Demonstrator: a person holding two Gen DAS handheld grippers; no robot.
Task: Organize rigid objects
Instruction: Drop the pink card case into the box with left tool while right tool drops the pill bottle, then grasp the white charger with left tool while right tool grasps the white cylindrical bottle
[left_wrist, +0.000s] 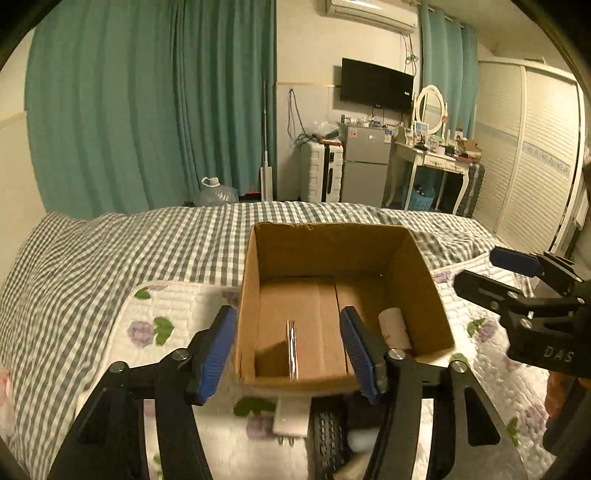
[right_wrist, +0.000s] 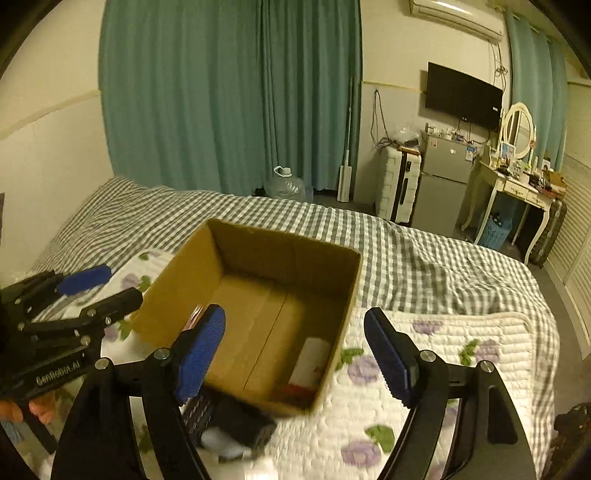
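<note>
An open cardboard box (left_wrist: 255, 266) stands on the bed; it also shows in the right wrist view (right_wrist: 177, 273). Inside lie a thin metal tool (left_wrist: 291, 347) and a white tube with a red cap (left_wrist: 395, 328), also in the right wrist view (right_wrist: 310, 358). My left gripper (left_wrist: 288, 347) is open and empty, over the box's near wall. My right gripper (right_wrist: 295, 354) is open and empty, above the box's near right corner. It shows at the right of the left wrist view (left_wrist: 491, 273). Below the box lie a white charger (left_wrist: 291, 417) and a black ribbed object (left_wrist: 328, 435).
The box sits on a white floral quilted mat (right_wrist: 443, 354) over a grey checked bedspread (left_wrist: 110, 251). Beyond the bed are teal curtains, a water jug (left_wrist: 216, 192), a suitcase, a small fridge (left_wrist: 365, 166) and a dressing table (left_wrist: 436, 158).
</note>
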